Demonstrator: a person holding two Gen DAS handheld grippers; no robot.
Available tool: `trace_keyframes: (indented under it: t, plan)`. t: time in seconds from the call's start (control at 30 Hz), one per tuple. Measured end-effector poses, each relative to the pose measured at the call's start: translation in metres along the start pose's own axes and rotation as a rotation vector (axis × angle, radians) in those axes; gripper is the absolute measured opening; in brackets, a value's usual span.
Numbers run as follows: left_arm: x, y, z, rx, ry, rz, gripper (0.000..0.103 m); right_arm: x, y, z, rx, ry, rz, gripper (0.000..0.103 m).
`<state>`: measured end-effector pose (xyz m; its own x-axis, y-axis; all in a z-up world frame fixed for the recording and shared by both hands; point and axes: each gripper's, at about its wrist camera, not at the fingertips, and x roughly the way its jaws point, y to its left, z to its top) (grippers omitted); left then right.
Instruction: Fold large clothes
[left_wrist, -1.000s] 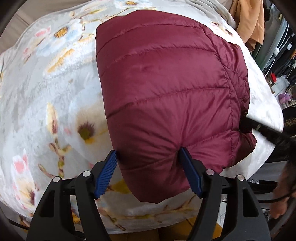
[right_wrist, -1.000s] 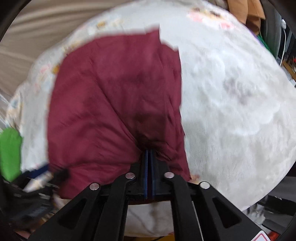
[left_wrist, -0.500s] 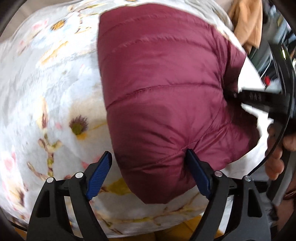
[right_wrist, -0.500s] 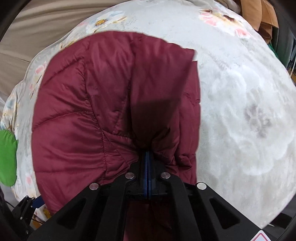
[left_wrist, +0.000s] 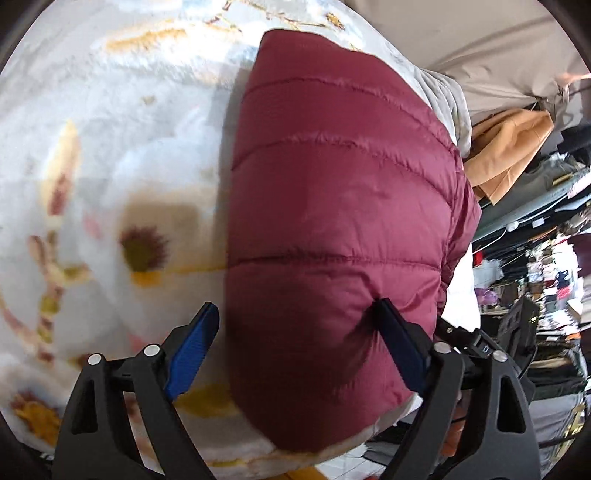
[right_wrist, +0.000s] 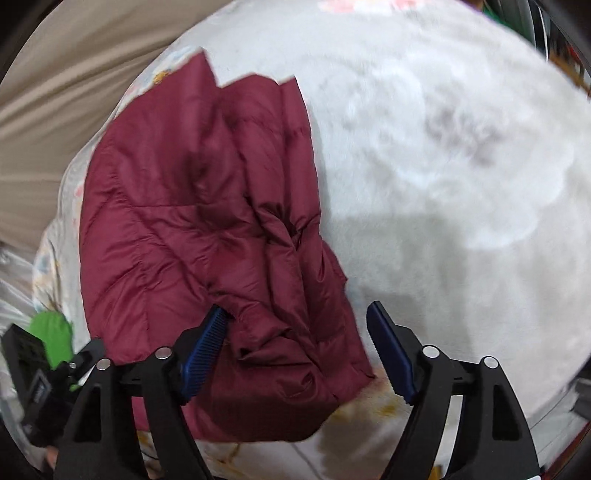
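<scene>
Through the left wrist camera I see my left hand-held gripper (left_wrist: 299, 336) with its jaws opening wide. The maroon puffer jacket (left_wrist: 332, 229) bulges up between them: the far pad presses a dent into the quilted fabric, while the near pad stands just clear of the jacket's edge, over the floral blanket (left_wrist: 110, 155). Nothing is pinched, so I count this one as released. The jacket stretches away ahead of this gripper in a folded, rounded block with stitched bands running across it. Off to the far side of it, past the blanket's edge, hangs a tan garment (left_wrist: 509, 147) in front of a blurred clutter of shelves.

From the right wrist camera, my right hand-held gripper (right_wrist: 295, 339) is opening as well, jaws spread wide. The crumpled lower corner of the jacket (right_wrist: 207, 221) lies between them. One pad touches a fold of it, the other stands apart over bare blanket (right_wrist: 443, 184). It is released too. The jacket lies ahead and toward the side of the touching pad, wrinkled, with layered edges showing at its far end. Beside that pad I can see the other gripper's black body and something bright green (right_wrist: 50, 332), which I cannot identify.
</scene>
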<state>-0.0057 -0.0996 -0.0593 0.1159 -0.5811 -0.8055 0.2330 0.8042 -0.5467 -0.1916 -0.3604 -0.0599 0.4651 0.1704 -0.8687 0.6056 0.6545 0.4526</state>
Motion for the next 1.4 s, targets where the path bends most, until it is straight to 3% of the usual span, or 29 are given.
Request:
trace_keyframes:
  t: [0.13, 0.3, 0.37, 0.43, 0.47, 0.53, 0.67, 0.87, 1.0, 1.1, 1.2, 1.4]
  plan:
    - [0.016, 0.01, -0.001, -0.045, 0.021, -0.051, 0.094, 0.019, -0.01, 0.012, 0.075, 0.047, 0.112, 0.085]
    - [0.032, 0.015, 0.0, -0.076, 0.049, -0.109, 0.096, 0.032, -0.012, 0.022, 0.072, 0.061, 0.158, 0.088]
    - [0.03, 0.013, 0.001, -0.07, 0.052, -0.111, 0.089, 0.034, -0.009, 0.029, 0.046, 0.074, 0.168, 0.08]
    - [0.022, 0.007, 0.001, -0.056, 0.048, -0.114, 0.074, 0.034, -0.005, 0.036, 0.036, 0.101, 0.222, 0.053]
    - [0.017, 0.003, 0.002, -0.045, 0.044, -0.122, 0.064, 0.033, -0.001, 0.039, 0.024, 0.105, 0.234, 0.045]
    - [0.004, -0.006, 0.006, -0.022, 0.027, -0.138, 0.053, 0.021, 0.012, 0.044, -0.033, 0.093, 0.248, 0.027]
    - [-0.036, -0.03, 0.021, 0.057, -0.061, -0.175, 0.041, -0.015, 0.044, 0.039, -0.169, 0.028, 0.29, 0.021]
    - [-0.116, -0.055, 0.051, 0.217, -0.238, -0.227, 0.039, -0.06, 0.114, 0.048, -0.32, -0.13, 0.365, 0.019]
    - [-0.168, -0.052, 0.08, 0.318, -0.354, -0.224, 0.039, -0.073, 0.172, 0.059, -0.386, -0.215, 0.427, 0.019]
    - [-0.185, -0.042, 0.103, 0.361, -0.398, -0.167, 0.039, -0.051, 0.219, 0.073, -0.431, -0.235, 0.438, 0.019]
    - [-0.186, -0.007, 0.128, 0.341, -0.403, -0.108, 0.04, -0.014, 0.257, 0.083, -0.456, -0.198, 0.421, 0.02]
    - [-0.14, 0.083, 0.175, 0.219, -0.329, -0.019, 0.04, 0.1, 0.304, 0.092, -0.467, -0.078, 0.329, 0.021]
